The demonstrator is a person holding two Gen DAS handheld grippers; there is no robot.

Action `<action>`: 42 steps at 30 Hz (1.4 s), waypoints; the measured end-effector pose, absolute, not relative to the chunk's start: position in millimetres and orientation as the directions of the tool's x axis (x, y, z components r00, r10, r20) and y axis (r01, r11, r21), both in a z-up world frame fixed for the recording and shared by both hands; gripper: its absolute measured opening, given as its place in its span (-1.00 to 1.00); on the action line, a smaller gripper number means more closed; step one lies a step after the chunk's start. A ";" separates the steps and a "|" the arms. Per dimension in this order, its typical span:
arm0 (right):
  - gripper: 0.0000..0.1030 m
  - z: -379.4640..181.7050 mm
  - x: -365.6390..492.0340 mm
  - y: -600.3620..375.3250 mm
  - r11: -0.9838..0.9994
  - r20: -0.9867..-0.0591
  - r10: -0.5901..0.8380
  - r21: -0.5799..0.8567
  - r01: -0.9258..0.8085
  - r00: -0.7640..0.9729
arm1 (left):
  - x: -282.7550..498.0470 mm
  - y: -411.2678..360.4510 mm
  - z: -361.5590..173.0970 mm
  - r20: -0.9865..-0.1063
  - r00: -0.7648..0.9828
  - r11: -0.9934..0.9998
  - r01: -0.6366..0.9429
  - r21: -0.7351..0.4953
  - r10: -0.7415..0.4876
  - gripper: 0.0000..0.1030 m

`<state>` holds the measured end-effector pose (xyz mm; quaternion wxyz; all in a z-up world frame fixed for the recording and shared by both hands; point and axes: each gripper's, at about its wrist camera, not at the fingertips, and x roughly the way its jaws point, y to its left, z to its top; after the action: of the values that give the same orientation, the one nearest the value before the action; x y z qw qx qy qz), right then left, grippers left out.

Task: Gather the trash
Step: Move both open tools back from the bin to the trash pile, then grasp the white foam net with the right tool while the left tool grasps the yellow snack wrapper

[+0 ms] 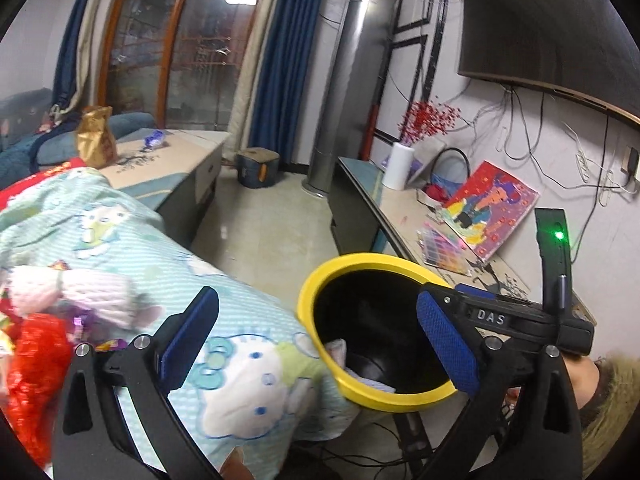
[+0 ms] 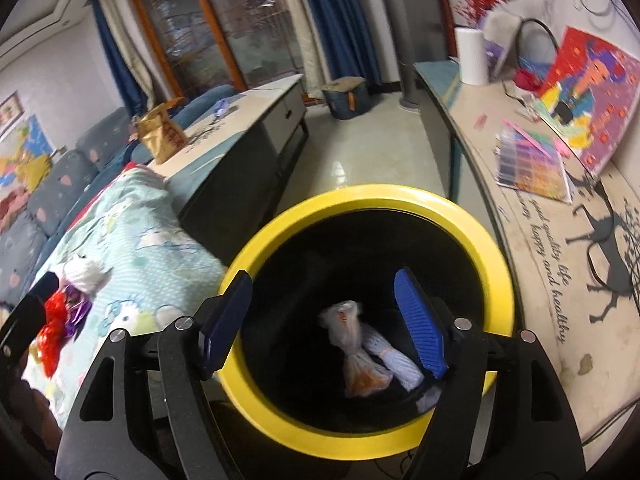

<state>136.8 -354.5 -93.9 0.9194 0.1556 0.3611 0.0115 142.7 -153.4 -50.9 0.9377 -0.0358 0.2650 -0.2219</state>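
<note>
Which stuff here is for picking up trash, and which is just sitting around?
For the job:
- yellow-rimmed bin
- clear bag and white wad inside it
- red wrappers on the blanket
- both open grippers, left and right

Just lying about:
- paper towel roll
- colourful painting
- gold bag

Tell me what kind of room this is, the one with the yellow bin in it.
Most likely a home living room. A wall-mounted television hangs above a long low console, a blue sofa stands along the opposite side, and blue curtains frame a glazed wooden door.
</note>
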 end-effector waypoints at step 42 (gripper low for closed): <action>0.32 -46.6 124.8 -149.3 0.894 -0.581 0.443 0.229 -0.386 0.682 | 99.9 48.1 -19.1 -0.424 0.905 0.982 -0.044 -0.185 -0.039 0.87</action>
<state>124.8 -149.3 -46.6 0.9161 0.0437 0.3281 0.2262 99.9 48.1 -19.1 0.9712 -0.0955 0.2181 0.0013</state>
